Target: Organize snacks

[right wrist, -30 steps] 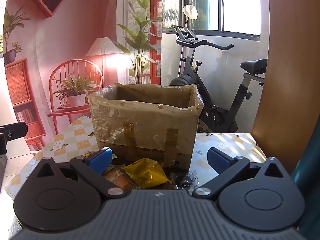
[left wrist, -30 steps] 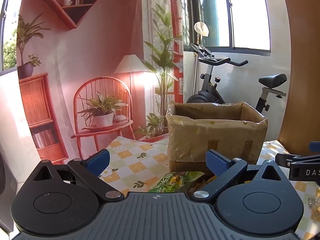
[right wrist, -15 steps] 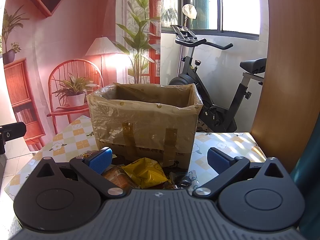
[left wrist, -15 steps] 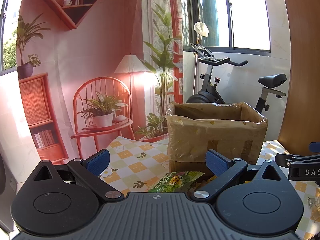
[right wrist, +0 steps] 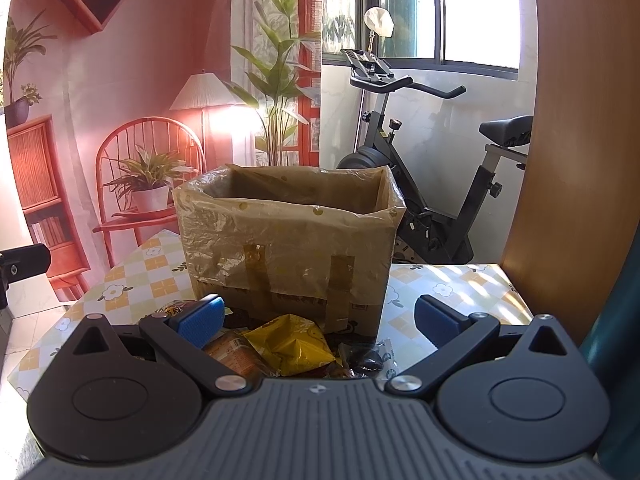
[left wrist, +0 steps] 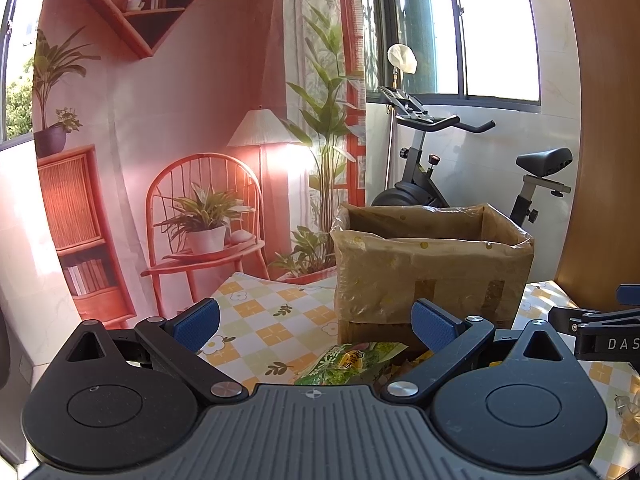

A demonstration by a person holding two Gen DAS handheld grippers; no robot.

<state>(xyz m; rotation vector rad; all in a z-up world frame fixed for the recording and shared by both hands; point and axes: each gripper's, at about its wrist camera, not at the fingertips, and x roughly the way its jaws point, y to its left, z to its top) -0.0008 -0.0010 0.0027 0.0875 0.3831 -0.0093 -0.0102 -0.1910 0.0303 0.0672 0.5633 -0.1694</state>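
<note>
An open cardboard box [left wrist: 434,264] lined with brown plastic stands on the checked tablecloth; it also shows in the right wrist view [right wrist: 288,248]. A green snack packet [left wrist: 350,362] lies in front of it, below my open, empty left gripper [left wrist: 316,322]. In the right wrist view a yellow packet [right wrist: 290,344], an orange-brown packet [right wrist: 232,354] and a dark wrapper [right wrist: 364,356] lie in a pile before the box. My right gripper [right wrist: 318,318] is open and empty above that pile.
The checked tablecloth [left wrist: 276,320] covers the table; its left edge drops to the floor [right wrist: 24,328]. An exercise bike [right wrist: 432,184] stands behind the table. A wooden panel [right wrist: 560,160] rises at the right. The right gripper's arm [left wrist: 596,330] shows at the left view's right edge.
The right gripper has risen and tilted slightly, so the box sits a little lower in its view. The left gripper has not moved.
</note>
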